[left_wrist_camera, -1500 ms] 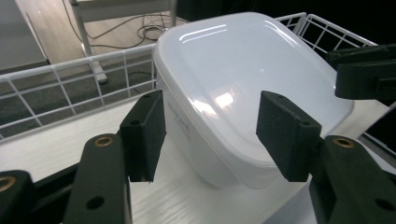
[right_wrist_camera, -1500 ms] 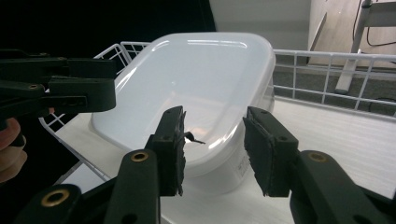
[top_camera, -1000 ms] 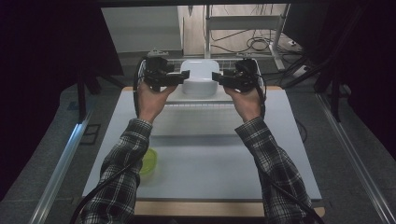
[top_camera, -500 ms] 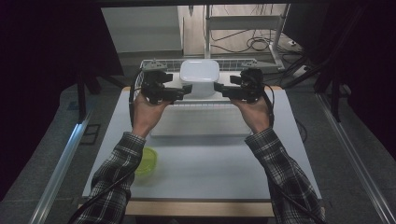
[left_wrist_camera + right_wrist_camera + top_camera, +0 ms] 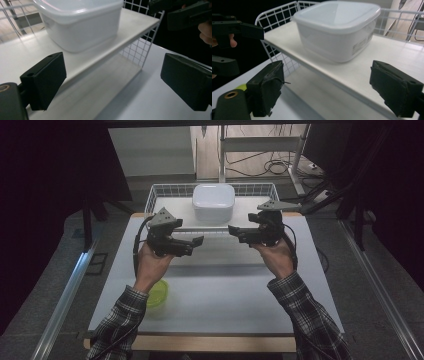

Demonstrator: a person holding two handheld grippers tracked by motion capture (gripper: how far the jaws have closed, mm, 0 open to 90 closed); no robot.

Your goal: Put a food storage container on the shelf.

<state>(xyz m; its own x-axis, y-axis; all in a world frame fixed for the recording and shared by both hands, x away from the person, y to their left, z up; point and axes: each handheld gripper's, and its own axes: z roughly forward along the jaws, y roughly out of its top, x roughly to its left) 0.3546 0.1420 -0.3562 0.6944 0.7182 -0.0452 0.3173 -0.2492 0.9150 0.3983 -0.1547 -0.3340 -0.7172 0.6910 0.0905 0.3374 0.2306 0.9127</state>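
Note:
A white lidded plastic container [image 5: 213, 202] stands on the white board of a wire shelf rack [image 5: 165, 191] at the table's far side. My left gripper [image 5: 196, 245] hovers in front of the rack's left part and points right. My right gripper [image 5: 234, 232] faces it from the right. Both are open with nothing between the jaws, which have just been opening. In the left gripper view the container [image 5: 82, 27] sits beyond my wide-apart left gripper [image 5: 112, 82]. In the right gripper view the container [image 5: 337, 32] stands past my right gripper [image 5: 327, 87], apart from it.
A green bowl-like thing [image 5: 157, 292] lies on the white table [image 5: 225, 290] beside the left forearm. The rack's wire walls [image 5: 279, 15] rise around the shelf board. Cables and a metal stand [image 5: 272, 165] are on the floor behind the table.
Both grippers were at the container's sides; they have let go and drawn back toward the person and downward, jaws wider. The container stays on the shelf.

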